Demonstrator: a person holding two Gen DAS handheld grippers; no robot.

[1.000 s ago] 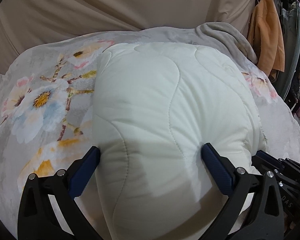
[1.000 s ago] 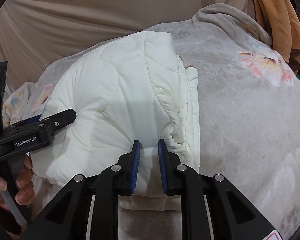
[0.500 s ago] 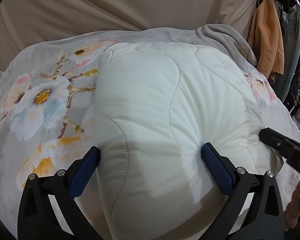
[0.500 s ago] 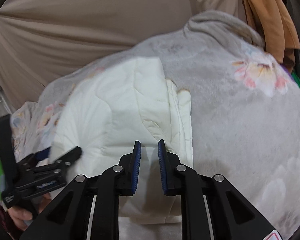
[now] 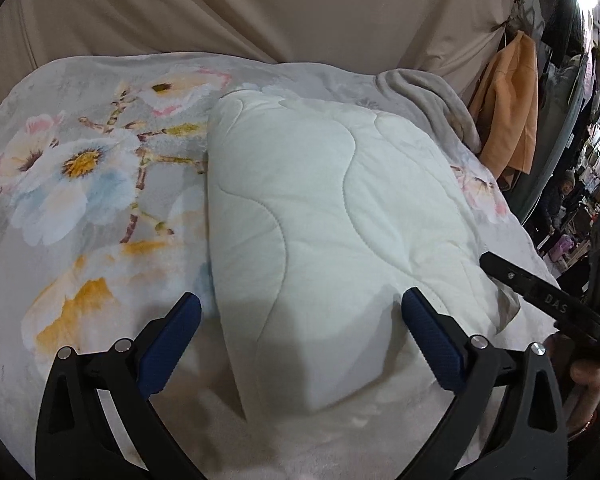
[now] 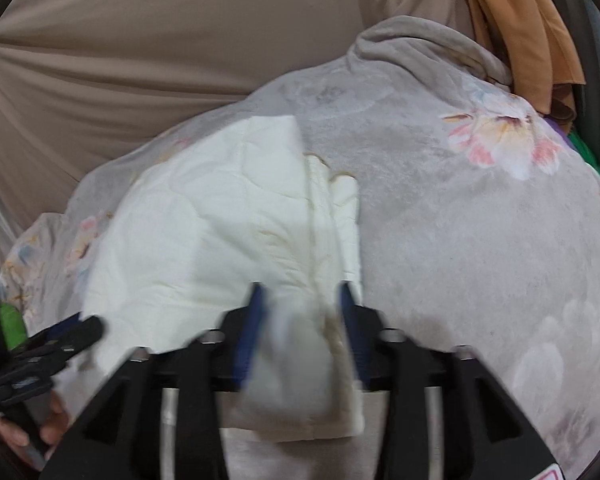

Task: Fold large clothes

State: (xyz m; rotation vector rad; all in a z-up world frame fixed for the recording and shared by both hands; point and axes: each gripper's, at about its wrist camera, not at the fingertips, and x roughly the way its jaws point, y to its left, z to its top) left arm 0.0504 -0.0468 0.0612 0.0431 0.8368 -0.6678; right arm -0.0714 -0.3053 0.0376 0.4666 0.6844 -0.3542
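A white quilted garment (image 5: pixel 332 216) lies folded into a thick pad on a grey floral blanket (image 5: pixel 80 184). My left gripper (image 5: pixel 300 304) hovers above its near end, jaws wide open, pads clear of the cloth. In the right wrist view the garment (image 6: pixel 220 216) shows stacked layers along its right edge. My right gripper (image 6: pixel 300 296) is blurred, its jaws opening over the garment's near corner, which shows between them with no pad pressing on it. Each gripper appears in the other's view: the right gripper (image 5: pixel 540 296) at the garment's right side, the left gripper (image 6: pixel 60 336) at its left.
A beige curtain (image 5: pixel 260 4) hangs behind the blanket. The blanket's grey edge is bunched (image 5: pixel 432 96) at the far right. An orange garment (image 5: pixel 508 100) hangs beyond it, with a shop aisle and a person behind. A hand (image 6: pixel 40 428) holds the left gripper.
My right gripper's jaws have spread from a narrow gap to wide. My left gripper has drawn back from the garment, still open. The garment lies in the same folded shape.
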